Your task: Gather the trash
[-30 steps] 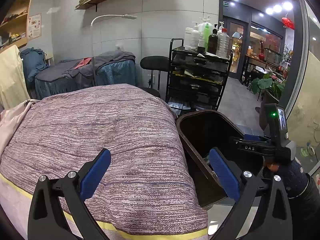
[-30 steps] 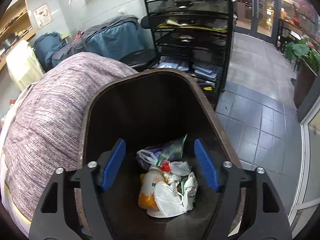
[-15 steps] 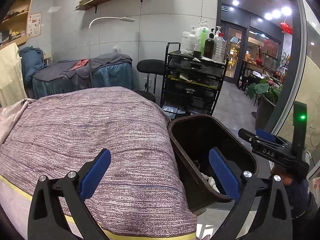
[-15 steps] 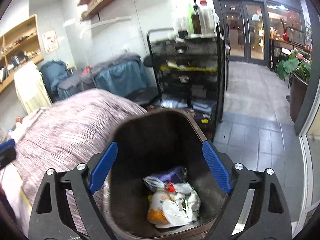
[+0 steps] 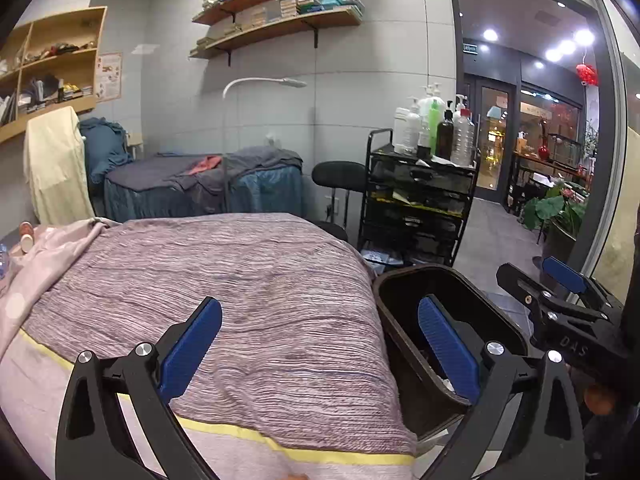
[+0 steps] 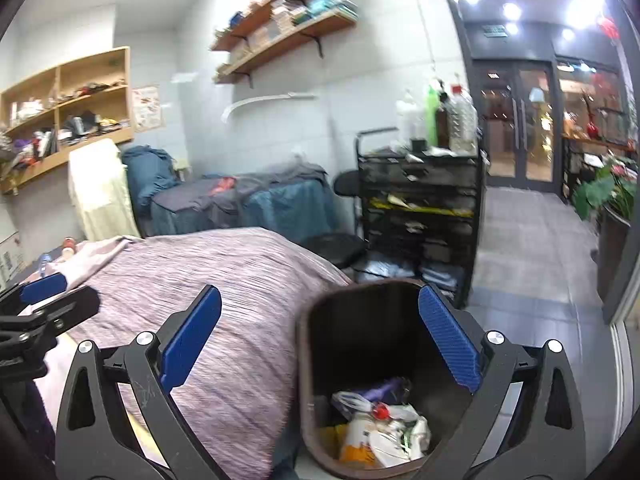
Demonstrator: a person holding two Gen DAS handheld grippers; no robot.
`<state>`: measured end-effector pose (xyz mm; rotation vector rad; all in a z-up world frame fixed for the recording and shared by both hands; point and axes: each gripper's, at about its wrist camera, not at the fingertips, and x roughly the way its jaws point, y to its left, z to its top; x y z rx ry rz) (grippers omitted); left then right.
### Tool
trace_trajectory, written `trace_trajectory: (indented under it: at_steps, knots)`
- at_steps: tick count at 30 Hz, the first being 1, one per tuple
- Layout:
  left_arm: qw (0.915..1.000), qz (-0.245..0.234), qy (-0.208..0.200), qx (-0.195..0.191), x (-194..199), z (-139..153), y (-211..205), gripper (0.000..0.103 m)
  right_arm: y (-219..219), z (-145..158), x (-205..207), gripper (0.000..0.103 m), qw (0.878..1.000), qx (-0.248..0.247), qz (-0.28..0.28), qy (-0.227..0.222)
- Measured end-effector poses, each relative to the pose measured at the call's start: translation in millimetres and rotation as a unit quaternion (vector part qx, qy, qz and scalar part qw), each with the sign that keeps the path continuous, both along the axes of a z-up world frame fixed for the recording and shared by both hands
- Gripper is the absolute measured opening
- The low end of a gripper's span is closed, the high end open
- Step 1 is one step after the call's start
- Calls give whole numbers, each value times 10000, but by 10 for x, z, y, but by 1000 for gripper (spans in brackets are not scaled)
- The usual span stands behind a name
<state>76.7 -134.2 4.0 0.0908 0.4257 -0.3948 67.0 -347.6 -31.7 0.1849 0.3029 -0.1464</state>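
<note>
Trash is lying low in the bin, at 6 o'clock beneath your right tongs, nearer than your left tongs; both are standing wide, gripping nothing, the right jaws having just been opening.

Bed in fg, covered w/ purple-grey striped blanket; yellow band along near edge. Pink cloth bunched at far left of bed; small red-capped container beside it, details too small to read. Grey tiled floor to the right. On floor: dark brown bin touching bed's right side, w/ trash inside; black wire cart behind bin; black stool just left of cart.
</note>
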Motion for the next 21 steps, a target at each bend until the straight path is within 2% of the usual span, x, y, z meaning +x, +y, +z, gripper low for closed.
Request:
trace_trajectory:
  at_steps: [12,21]
  knots:
    - [9965,547,-488,-410,-231,145,406,97,621,112,-238,97,9981,-141,547,-253]
    - [9929,850,-630,-539,-345,117,598,97,812,138,-328,97,9964,-172,767,-326]
